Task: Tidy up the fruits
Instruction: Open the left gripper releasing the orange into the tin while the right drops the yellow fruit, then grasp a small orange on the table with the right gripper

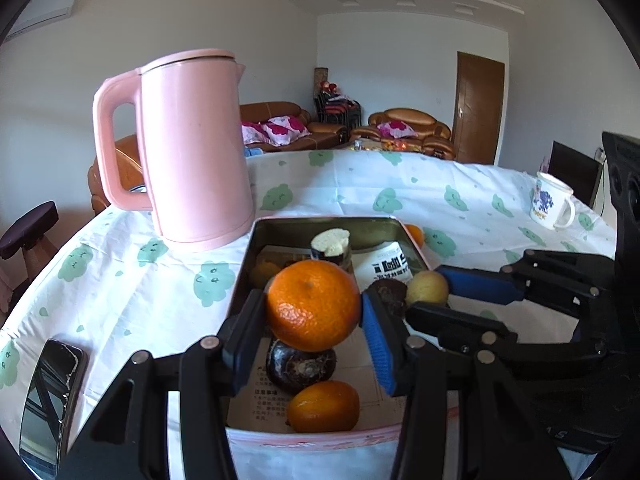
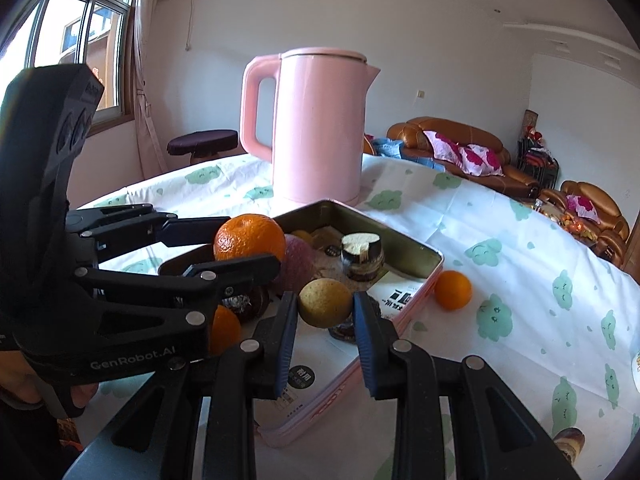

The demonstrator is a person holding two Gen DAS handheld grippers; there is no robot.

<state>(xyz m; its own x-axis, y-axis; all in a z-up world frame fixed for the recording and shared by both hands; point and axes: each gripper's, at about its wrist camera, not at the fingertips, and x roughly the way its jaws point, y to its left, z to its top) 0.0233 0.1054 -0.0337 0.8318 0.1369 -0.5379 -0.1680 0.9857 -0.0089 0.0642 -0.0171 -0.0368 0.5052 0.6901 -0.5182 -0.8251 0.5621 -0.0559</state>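
- Left wrist view: the left gripper (image 1: 314, 320) pinches a large orange (image 1: 313, 305) by its sides, held above the tin tray (image 1: 320, 222); the pink kettle (image 1: 192, 144) stands just behind the tray's far left corner.
- Right wrist view: the right gripper (image 2: 325, 312) is pressed onto a small yellow-green fruit (image 2: 325, 303), over the tray's near edge.
- A small orange (image 2: 453, 290) lies on the tablecloth (image 2: 500, 216) just outside the tray's right wall.
- Handling, as I judge it: the orange's peel is firm yet yielding and slightly slick, so a hold across its widest part suits; the yellow-green fruit looks light and rolls easily.
- Hard to make out: the dark round things in the tray, partly hidden under the gripper fingers; the printed paper lining is cut off.
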